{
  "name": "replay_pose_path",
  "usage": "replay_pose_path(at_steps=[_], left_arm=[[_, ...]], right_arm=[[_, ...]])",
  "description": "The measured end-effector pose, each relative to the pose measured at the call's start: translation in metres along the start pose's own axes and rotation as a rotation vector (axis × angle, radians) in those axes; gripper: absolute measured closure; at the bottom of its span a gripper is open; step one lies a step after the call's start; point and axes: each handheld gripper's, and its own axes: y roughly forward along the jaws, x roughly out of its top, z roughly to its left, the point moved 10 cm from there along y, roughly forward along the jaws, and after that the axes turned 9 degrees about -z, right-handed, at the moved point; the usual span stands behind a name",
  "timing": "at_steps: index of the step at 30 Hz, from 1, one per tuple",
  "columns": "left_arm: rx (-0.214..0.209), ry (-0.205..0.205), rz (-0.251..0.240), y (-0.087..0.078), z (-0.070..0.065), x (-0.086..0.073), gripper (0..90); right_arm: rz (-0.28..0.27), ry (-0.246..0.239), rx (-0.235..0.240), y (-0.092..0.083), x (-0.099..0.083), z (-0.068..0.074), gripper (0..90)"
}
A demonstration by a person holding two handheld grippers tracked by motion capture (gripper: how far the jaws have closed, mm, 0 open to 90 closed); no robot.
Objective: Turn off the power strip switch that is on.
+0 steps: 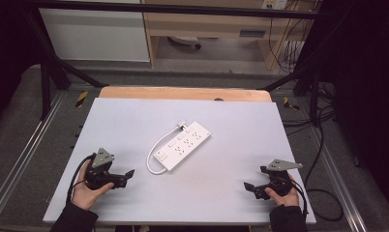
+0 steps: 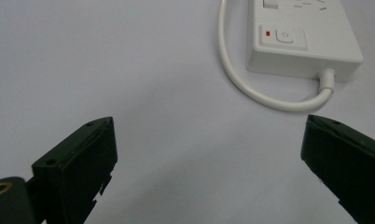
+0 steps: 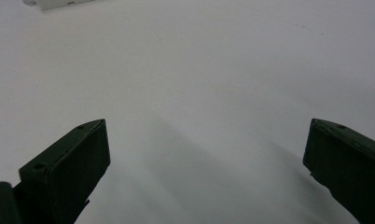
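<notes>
Two tongs rest low over the pale surface, one on either side of a white power strip lying slantwise mid-surface. Left tongs sit near the strip's switch end, where its white cord loops out, jaws spread wide and holding nothing. Right tongs lie well apart from the strip's other side, likewise released and empty.

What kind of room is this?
Probably a lab or workshop: a table inside a black metal frame, loose cables on the floor, and a power strip set out for handheld grippers.
</notes>
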Motion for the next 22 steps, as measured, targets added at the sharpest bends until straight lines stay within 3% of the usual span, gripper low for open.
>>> replay_pose_path(at_steps=[13, 22], left_arm=[[0.003, -0.014, 0.028, -0.004, 0.01, -0.026, 3.3], [0.009, -0.017, 0.031, -0.004, 0.012, -0.028, 3.3]], right_arm=[[0.003, -0.003, 0.004, 0.0, 0.0, 0.001, 1.0], [0.001, -0.003, 0.004, 0.0, 0.0, 0.001, 1.0]])
